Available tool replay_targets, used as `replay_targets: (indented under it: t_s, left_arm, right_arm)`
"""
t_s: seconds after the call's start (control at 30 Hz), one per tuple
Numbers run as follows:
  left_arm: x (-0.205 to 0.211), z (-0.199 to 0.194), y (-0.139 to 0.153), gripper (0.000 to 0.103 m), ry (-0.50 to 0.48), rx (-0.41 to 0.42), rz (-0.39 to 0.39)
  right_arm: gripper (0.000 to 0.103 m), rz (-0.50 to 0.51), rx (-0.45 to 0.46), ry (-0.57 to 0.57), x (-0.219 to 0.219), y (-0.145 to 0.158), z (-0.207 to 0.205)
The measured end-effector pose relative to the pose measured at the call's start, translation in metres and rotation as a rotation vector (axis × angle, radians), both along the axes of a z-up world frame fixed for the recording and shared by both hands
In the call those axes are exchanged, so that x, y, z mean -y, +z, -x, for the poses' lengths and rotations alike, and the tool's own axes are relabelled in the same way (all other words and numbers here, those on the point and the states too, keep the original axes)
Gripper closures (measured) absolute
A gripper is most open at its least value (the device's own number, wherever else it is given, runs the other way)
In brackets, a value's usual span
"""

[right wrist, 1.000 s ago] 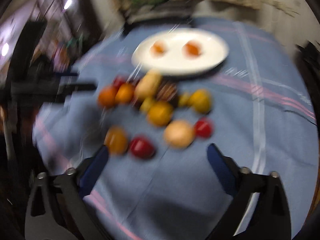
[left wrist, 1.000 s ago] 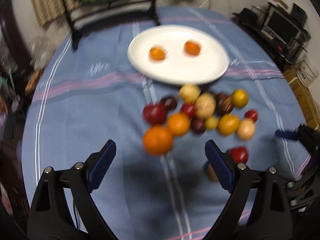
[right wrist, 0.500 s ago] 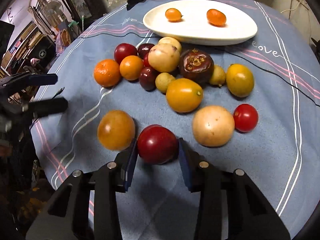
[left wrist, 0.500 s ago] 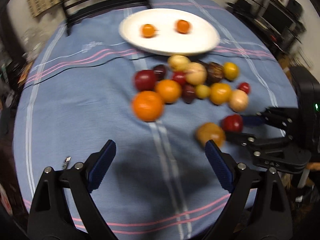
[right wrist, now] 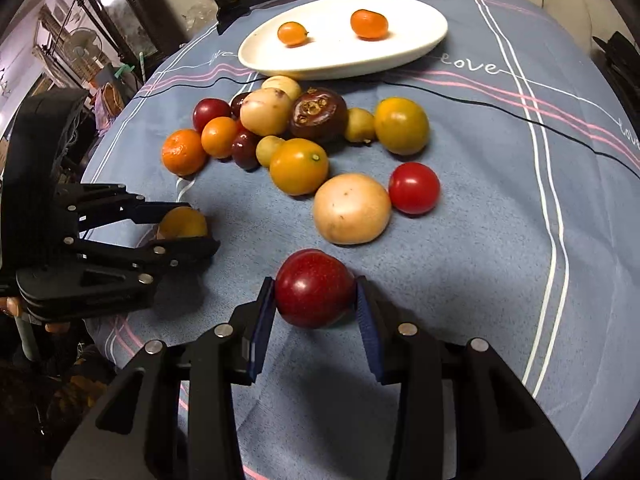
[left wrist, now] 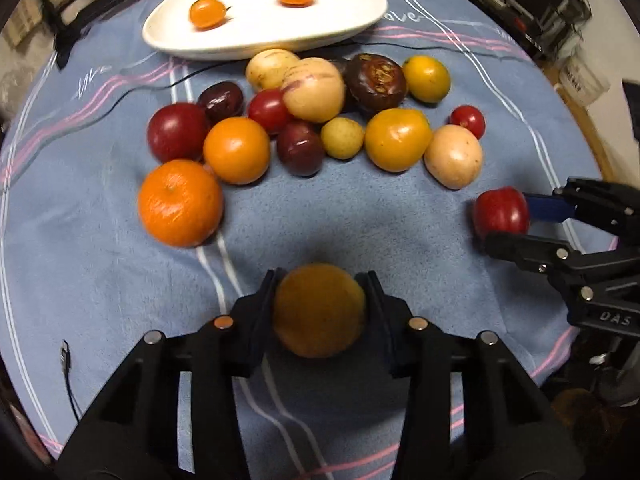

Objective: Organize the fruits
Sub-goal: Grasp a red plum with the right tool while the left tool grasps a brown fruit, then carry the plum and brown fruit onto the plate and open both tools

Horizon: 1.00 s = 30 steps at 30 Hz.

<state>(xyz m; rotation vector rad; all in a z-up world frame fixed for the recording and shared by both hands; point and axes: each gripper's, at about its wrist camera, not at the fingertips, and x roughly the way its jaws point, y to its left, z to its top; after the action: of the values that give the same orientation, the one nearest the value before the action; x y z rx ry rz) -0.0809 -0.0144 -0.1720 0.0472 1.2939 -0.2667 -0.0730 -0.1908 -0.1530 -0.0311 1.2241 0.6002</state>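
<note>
The left claw (left wrist: 320, 300) pinches a round dull-orange fruit (left wrist: 319, 310) between its fingers. The right claw (right wrist: 315, 304) pinches a dark red round fruit (right wrist: 314, 288), near the fruit pile on the blue-clothed worktop (right wrist: 500, 240).

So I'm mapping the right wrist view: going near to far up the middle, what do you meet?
Right tool shut on the dark red fruit → pale round fruit → orange-yellow fruit → dark brown fruit → white plate holding two small orange fruits.

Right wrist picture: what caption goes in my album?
Right gripper clamps a red fruit; white plate waits beyond.
</note>
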Motion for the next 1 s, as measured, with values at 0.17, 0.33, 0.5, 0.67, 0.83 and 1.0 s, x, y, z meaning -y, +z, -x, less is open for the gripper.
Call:
replay_targets:
  t_s: [0.17,0.33,0.5,0.67,0.83,1.0]
  left_arm:
    - [-0.011,0.004,0.015,0.060,0.031,0.035,0.033]
    - [-0.021,0.001,0.044,0.060,0.067,0.096,0.120]
    - [-0.022,-0.019,0.060,0.060,0.083,0.135,0.107]
    - [-0.019,-0.053,0.081,0.060,0.097,0.190,0.070]
    - [-0.019,-0.085,0.099,0.060,0.113,0.236,0.040]
    - [-0.016,-0.113,0.107,0.060,0.140,0.264,-0.007]
  right_arm:
    - [0.063,-0.009,0.010,0.012,-0.002,0.006,-0.003]
    - [0.063,-0.035,0.044,0.027,-0.012,0.022,-0.011]
    - [0.063,-0.059,0.084,0.028,-0.019,0.040,-0.022]
    - [0.063,-0.085,0.141,-0.006,-0.018,0.065,-0.046]
    - [0.063,-0.101,0.196,-0.025,-0.017,0.087,-0.075]
    - [0.063,-0.122,0.243,-0.043,-0.023,0.103,-0.111]
